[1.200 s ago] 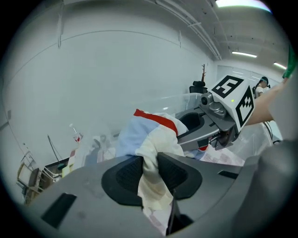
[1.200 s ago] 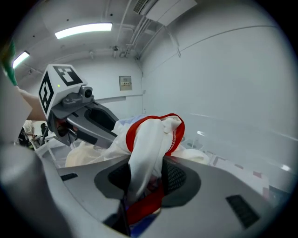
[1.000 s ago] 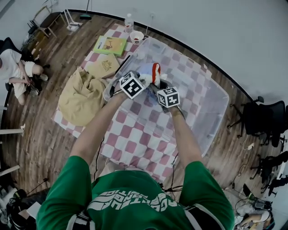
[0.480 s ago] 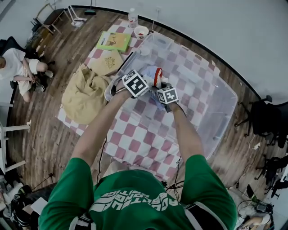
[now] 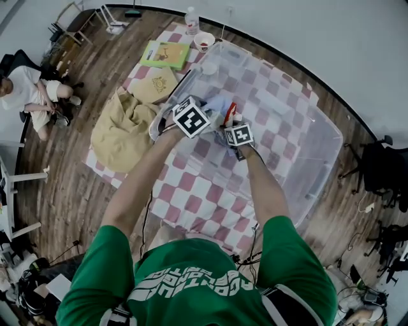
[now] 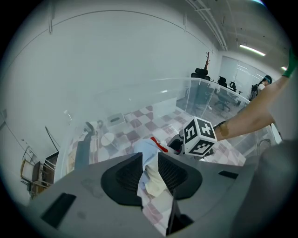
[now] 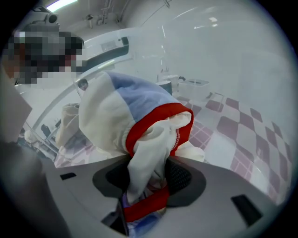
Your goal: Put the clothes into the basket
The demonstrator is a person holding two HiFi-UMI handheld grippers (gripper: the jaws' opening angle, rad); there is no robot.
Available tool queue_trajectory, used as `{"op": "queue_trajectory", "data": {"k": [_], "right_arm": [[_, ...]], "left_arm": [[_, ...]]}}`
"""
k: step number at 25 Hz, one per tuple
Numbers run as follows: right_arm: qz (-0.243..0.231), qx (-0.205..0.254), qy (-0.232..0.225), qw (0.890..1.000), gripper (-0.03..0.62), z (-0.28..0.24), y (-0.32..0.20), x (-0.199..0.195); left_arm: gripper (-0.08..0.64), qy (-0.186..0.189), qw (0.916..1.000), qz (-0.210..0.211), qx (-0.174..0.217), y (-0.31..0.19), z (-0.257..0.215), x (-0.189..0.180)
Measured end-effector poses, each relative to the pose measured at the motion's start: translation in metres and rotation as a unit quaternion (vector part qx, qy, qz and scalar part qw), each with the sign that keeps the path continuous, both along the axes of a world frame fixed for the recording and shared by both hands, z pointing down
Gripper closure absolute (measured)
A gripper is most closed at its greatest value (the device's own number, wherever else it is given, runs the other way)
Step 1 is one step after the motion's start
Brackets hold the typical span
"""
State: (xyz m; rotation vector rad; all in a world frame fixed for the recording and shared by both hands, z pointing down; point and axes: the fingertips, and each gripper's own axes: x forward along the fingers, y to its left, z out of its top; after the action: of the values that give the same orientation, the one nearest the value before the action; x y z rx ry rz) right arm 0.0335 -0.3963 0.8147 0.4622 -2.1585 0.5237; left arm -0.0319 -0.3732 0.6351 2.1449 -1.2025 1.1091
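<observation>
I hold one garment (image 5: 218,105), white and light blue with a red trim, between both grippers over the clear plastic basket (image 5: 331,130). The left gripper (image 5: 209,113) is shut on a fold of it (image 6: 148,155), which hangs pinched between the dark pads (image 6: 173,173). My right gripper (image 5: 228,125) grips the bunched red-edged part (image 7: 139,116). Its jaws have just been opening a little, and the cloth still fills the gap between them. In the left gripper view the right gripper's marker cube (image 6: 200,136) sits just beyond the cloth.
A beige garment (image 5: 121,130) lies heaped on the checked tablecloth (image 5: 204,191) to the left. Two books (image 5: 164,54), a bowl (image 5: 204,41) and a bottle (image 5: 192,19) stand at the back. A person (image 5: 29,95) sits far left; a black chair (image 5: 382,172) stands right.
The right gripper has sunk with the garment toward the basket, and the cloth now hangs lower. The left gripper has kept its place.
</observation>
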Motion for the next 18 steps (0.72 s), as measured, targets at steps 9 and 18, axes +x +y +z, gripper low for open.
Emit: {"op": "queue_trajectory", "data": {"k": [9,18], "right_arm": [[0.014,-0.019,-0.026,0.999,0.334,-0.028,-0.004,0.022],[0.051,0.04,-0.131,0.989,0.334,-0.123,-0.021,0.043]], "left_arm": [[0.474,0.011,0.9995,0.001,0.03,-0.009,-0.022,0.02],[0.474,0.024,0.9944,-0.02,0.101,-0.009,-0.068,0.034]]}}
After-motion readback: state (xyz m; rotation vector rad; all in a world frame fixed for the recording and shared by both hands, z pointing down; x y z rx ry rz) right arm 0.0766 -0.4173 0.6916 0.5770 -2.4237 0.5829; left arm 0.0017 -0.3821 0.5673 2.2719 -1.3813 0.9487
